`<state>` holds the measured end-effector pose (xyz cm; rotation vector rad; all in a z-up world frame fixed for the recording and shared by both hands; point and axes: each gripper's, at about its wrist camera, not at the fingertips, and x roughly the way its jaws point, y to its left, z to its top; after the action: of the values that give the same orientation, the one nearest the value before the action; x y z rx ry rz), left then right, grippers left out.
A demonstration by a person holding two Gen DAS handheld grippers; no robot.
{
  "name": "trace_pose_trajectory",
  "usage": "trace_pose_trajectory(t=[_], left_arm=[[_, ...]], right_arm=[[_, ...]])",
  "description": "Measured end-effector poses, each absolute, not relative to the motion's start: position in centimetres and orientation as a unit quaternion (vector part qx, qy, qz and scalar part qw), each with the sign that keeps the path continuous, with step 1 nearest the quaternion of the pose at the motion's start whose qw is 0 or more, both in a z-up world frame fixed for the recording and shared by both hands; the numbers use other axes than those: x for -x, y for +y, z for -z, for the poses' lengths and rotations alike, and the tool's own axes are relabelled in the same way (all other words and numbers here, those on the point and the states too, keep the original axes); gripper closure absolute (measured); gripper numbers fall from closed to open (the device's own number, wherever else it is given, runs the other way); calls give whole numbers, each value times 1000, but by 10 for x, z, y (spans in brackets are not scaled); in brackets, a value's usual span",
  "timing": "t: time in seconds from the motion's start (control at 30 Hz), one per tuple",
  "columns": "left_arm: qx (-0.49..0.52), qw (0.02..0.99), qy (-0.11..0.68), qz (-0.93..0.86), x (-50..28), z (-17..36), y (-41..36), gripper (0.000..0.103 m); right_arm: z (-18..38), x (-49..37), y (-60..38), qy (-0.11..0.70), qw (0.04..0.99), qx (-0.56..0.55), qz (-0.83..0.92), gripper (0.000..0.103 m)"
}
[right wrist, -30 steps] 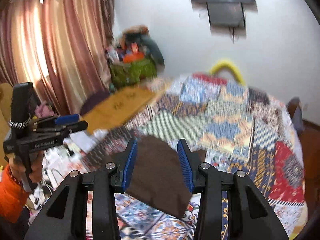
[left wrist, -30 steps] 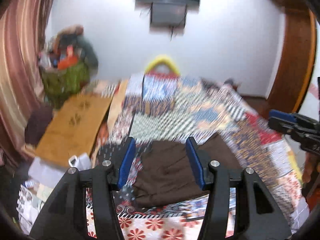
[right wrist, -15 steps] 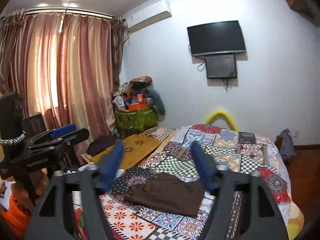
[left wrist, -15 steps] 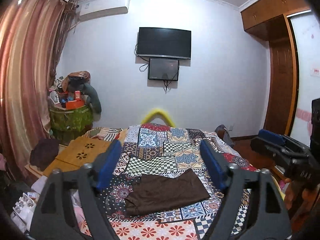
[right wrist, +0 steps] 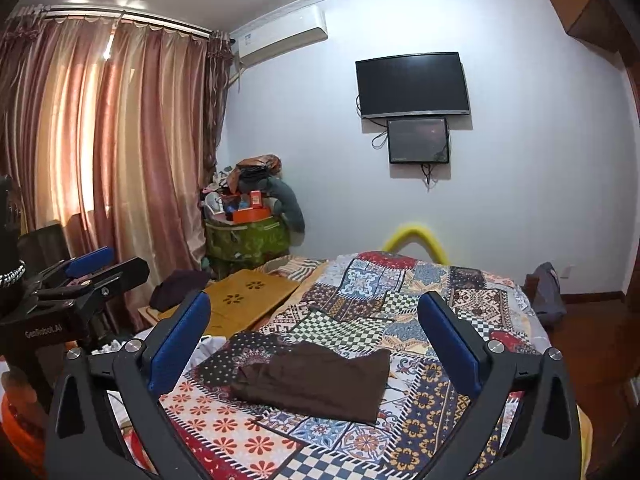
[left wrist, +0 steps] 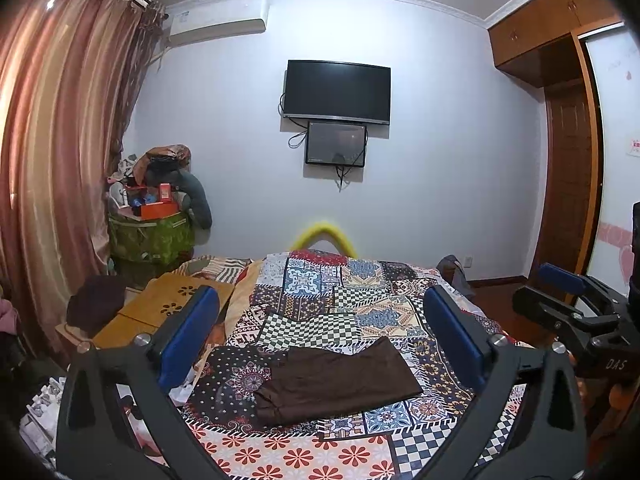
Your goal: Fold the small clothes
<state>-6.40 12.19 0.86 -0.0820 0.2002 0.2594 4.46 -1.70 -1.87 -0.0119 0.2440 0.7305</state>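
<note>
while both the left gripper (left wrist: 320, 334) and right gripper (right wrist: 314, 330) gape wide and empty, the brown cloth (left wrist: 336, 382) looks soft, light; pinch a corner.

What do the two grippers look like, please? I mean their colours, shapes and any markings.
Both are alike: the left gripper and the right gripper have black angular frames with silver bolts and two fingers faced with flat blue pads. Seen from the side, the left gripper's body bears white lettering "GenRobot.AI", and the right gripper's shows "DAS". No cables are visible.
</note>
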Motion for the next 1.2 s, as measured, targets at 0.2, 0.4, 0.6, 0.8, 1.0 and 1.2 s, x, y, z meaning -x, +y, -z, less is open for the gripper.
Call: trace_pose_trajectory(t=[0.2,0.4,0.6,0.8,1.0,1.2], left_arm=[[40,986,101,-129,62,-7,124,0],[36,985,104,-132,60,-5,121,0],[31,985,107,-132,58,-3,119,0],[30,985,107,-131,58,-3,118,0],[30,986,107,-128,57,-3,118,0],[30,986,107,-126,57,-3,117,0]], right_arm=[[22,-43,-18,123,926,8,-356,0],[22,-42,-18,127,926,8,-355,0],[22,-43,-19,131,926,8,-353,0],[20,-42,-20,132,927,9,-350,0],[20,-42,-21,132,928,9,-349,0],[20,-43,-21,132,928,9,-348,0]])
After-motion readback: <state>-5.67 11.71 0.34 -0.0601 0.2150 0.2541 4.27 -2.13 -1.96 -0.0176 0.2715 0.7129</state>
